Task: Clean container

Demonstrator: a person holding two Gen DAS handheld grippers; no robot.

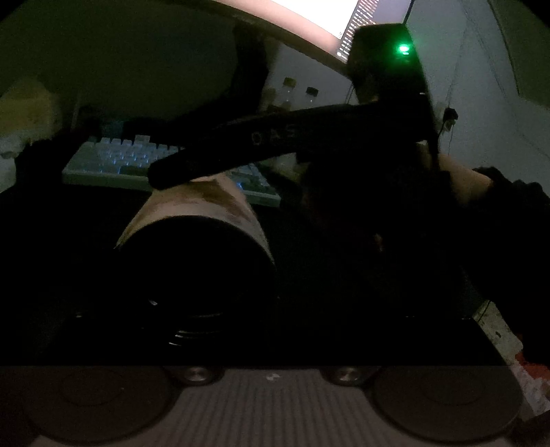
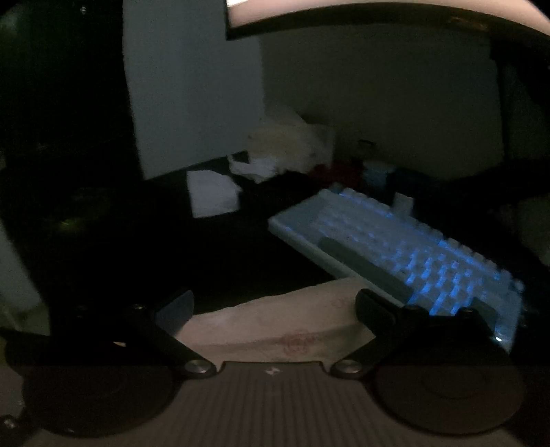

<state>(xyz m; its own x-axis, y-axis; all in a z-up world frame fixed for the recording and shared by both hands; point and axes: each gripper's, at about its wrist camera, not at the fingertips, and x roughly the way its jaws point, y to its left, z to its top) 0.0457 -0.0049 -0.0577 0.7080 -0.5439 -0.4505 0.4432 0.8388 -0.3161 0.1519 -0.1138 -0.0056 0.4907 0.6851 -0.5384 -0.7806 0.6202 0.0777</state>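
The right gripper point(image 2: 275, 309) has its two black fingers spread fairly wide around a pale folded tissue point(image 2: 275, 326), its soft, creased surface carrying a faint reddish printed mark; the fingers point(image 2: 378, 309) press the tissue's sides, so the gripper is grasping it. Seen from the left wrist view, that same right gripper point(image 1: 165, 177) reaches in from the far right as a long black, matte bar with pale lettering and a green light on its body, its tip resting on the far upper side of the container point(image 1: 196, 247). Behind it, a bare forearm point(image 1: 460, 182) comes in from the right. The container is a dark cylinder with a tan, stained side wall, lying close in front of the left wrist camera with its black round end toward the lens. The left gripper's fingers are lost in shadow beside the container, so I cannot tell whether it is clamped or released. Far behind sits a pale keyboard point(image 2: 395, 247) with blue backlit keys on the dark desk point(image 2: 206, 258), below a bright monitor point(image 1: 309, 13).
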